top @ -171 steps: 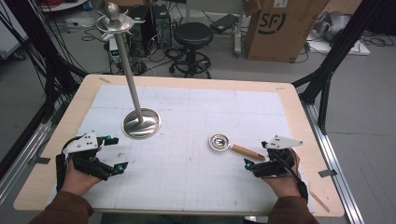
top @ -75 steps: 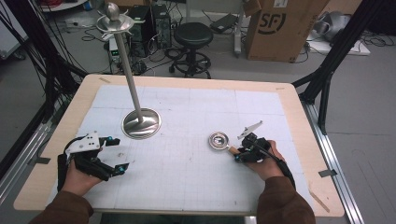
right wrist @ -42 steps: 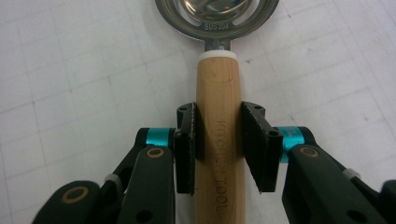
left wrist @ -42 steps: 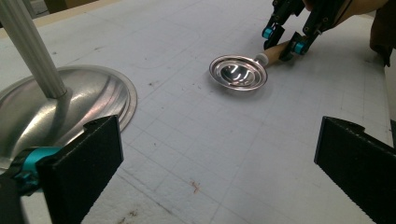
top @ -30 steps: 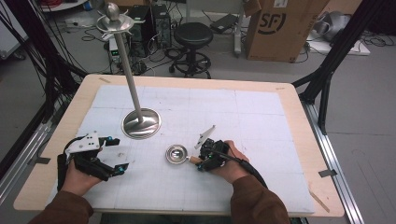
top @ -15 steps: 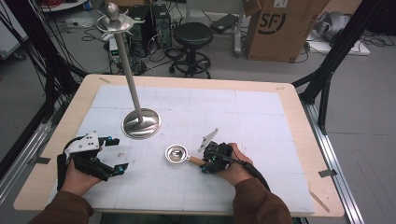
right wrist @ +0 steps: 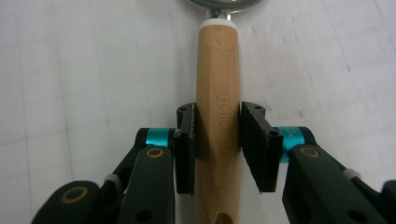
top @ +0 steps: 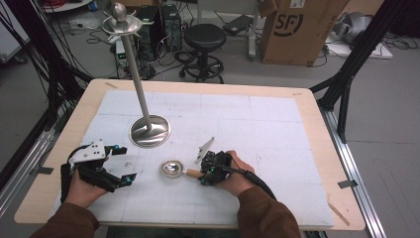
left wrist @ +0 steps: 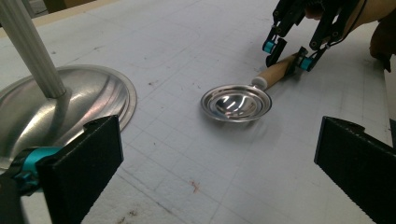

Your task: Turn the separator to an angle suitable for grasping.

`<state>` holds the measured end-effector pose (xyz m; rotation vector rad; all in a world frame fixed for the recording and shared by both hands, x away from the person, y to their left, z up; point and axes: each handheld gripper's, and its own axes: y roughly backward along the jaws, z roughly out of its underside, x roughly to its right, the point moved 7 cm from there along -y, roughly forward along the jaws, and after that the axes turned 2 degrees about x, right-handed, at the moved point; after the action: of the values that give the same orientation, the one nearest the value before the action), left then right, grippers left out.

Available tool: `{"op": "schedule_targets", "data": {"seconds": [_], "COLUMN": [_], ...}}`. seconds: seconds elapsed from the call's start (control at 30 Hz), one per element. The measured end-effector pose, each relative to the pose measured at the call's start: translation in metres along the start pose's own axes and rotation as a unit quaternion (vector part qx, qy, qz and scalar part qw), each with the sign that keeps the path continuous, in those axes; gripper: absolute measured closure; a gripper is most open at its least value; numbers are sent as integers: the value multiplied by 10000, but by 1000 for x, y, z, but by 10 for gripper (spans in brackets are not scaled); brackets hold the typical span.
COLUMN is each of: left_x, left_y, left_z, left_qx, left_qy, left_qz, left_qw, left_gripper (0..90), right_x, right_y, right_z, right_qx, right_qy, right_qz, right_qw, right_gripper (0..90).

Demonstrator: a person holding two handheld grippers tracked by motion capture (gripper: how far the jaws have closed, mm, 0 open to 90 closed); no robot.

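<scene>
Right claw [right wrist: 218, 149] pinching wooden handle [right wrist: 217, 93] of ladle, pads flat against both handle sides; jaws just closing onto it. Ladle bowl [top: 172, 168] straight ahead of claw tips, resting on white mat [top: 277, 129]. Beyond bowl, steel stand base [top: 149, 130]. Left claw [top: 121, 163] spread wide, holding nothing, well apart from ladle, hovering near mat.

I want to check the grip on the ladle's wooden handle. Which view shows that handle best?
The right gripper view: the wooden handle runs up between the right gripper, whose pads press its sides. The left gripper view shows it from afar, short and angled; the high view shows a small stub beside the hand.
</scene>
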<state>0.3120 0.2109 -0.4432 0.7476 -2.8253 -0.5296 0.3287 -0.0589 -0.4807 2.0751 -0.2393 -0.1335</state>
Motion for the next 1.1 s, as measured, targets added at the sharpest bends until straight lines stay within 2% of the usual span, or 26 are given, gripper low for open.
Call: {"op": "schedule_targets", "data": {"seconds": [0.3, 0.47, 0.53, 0.67, 0.77, 0.93, 1.1], "left_x": [0, 0, 0, 0, 1, 1, 1], "left_y": [0, 1, 1, 1, 0, 0, 0], "left_z": [0, 0, 0, 0, 0, 1, 1], "left_qx": [4, 16, 11, 15, 8, -4, -19], "left_qy": [-12, 0, -1, 5, 3, 5, 5], "left_qz": [7, 5, 5, 13, 26, 17, 17], "left_qw": [10000, 10000, 10000, 10000, 10000, 10000, 10000], "left_gripper": [17, 17, 17, 17, 17, 17, 17], "right_x": [-8, -10, -10, -9, -5, 2, 7], "right_y": [-18, -20, -19, -6, 10, 34, 55], "right_z": [-32, -36, -34, -30, -22, -3, 17], "right_qx": [79, 45, 64, 170, 393, 740, 990], "right_qy": [248, 291, 253, 160, 0, -268, -685], "right_qz": [-109, -114, -115, -30, 53, 223, 364], "right_qw": [9996, 9995, 9996, 9997, 9992, 9966, 9921], "right_gripper": [673, 656, 605, 557, 532, 471, 411]}}
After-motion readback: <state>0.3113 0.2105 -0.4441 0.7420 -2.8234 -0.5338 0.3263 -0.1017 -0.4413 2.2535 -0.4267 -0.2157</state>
